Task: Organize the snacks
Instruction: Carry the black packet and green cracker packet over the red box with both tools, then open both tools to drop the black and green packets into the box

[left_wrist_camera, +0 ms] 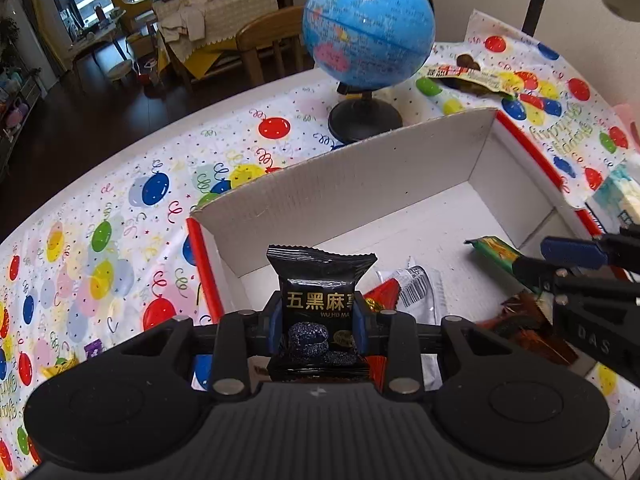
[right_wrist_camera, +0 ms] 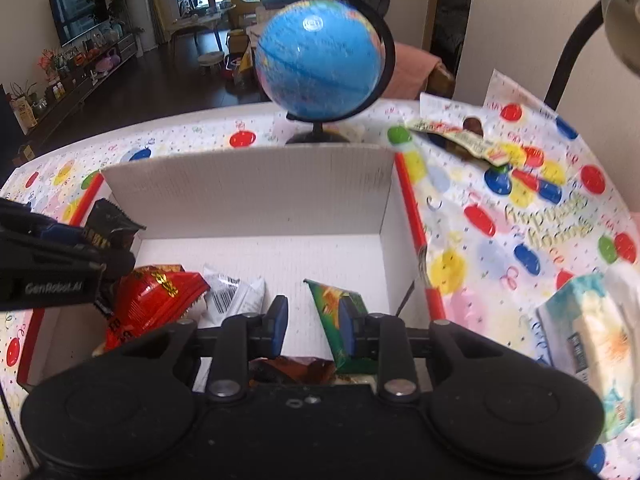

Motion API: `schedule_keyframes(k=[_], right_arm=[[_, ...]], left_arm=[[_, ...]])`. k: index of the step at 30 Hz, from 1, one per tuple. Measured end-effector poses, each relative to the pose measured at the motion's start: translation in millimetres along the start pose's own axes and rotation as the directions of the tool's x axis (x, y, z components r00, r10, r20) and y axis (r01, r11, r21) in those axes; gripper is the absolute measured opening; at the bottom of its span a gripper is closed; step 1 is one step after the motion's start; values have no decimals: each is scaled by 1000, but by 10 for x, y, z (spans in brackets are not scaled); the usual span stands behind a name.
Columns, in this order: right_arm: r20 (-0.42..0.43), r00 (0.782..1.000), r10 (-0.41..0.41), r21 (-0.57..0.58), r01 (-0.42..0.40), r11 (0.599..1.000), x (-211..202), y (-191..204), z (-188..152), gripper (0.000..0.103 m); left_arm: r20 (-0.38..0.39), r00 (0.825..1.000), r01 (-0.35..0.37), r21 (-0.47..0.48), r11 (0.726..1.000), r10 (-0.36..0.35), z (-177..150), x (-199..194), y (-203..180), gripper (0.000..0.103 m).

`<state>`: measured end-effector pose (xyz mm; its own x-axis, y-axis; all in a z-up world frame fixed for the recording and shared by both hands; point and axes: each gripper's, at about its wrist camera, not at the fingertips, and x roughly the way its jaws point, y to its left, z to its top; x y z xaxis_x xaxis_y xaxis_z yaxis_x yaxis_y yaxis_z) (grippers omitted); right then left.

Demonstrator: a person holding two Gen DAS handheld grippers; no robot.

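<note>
Black packet (left_wrist_camera: 320, 308): clamped between the pads of the left tongs (left_wrist_camera: 319, 330), low centre of the left wrist view. It stands upright, long axis vertical in frame, serrated top seal uppermost, printed face toward the camera. It hangs over the near left corner of the box (left_wrist_camera: 360, 184); the right wrist view confirms this, the packet showing at mid-left above the box wall.

Right tongs (right_wrist_camera: 313, 326): pads stand apart with a clear gap between them. A green packet (right_wrist_camera: 334, 312) lies at the right-hand pad, its pointed end aimed up-left; whether it touches the pad cannot be told. These tongs sit low over the near part of the box floor.

Box contents: a red packet (right_wrist_camera: 152, 300), a clear barcoded wrapper (right_wrist_camera: 230, 300) and a brown packet (right_wrist_camera: 296, 372) lie bunched at the near end. The far half of the floor is bare white card.

One further snack packet (left_wrist_camera: 468, 76) lies on the counter (left_wrist_camera: 120, 220), upper right, beside the globe (left_wrist_camera: 368, 28).

Step in hand, as judged: delivery of the black packet into the box. Next move calls for lowering the left tongs past the wall, then parting the pads so the packet drops flat. The right tongs crowd the near end; clearance between the two tools needs watching.
</note>
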<state>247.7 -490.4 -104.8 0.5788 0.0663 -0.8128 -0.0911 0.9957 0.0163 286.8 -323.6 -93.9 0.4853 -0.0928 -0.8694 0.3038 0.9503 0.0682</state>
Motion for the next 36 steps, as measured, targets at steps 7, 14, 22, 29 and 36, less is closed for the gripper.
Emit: schedule_keyframes(k=[7, 14, 22, 29, 36], right_arm=[[-17, 999, 41, 5, -41, 999, 56, -12, -56, 32], [-17, 998, 59, 12, -59, 998, 39, 10, -70, 42], [8, 998, 57, 17, -57, 998, -102, 49, -94, 59], [49, 998, 45, 25, -47, 999, -333, 118, -114, 72], [100, 994, 44, 27, -47, 999, -614, 270, -138, 84]], left_arm=[[-20, 1000, -11, 16, 1000, 11, 64, 151, -49, 33], [-18, 1000, 9, -16, 1000, -10, 54, 127, 4, 60], [-2, 999, 39, -50, 998, -39, -14, -59, 64, 65], [40, 997, 61, -63, 996, -59, -121, -347, 138, 71], [81, 994, 84, -73, 994, -78, -273, -650, 278, 73]])
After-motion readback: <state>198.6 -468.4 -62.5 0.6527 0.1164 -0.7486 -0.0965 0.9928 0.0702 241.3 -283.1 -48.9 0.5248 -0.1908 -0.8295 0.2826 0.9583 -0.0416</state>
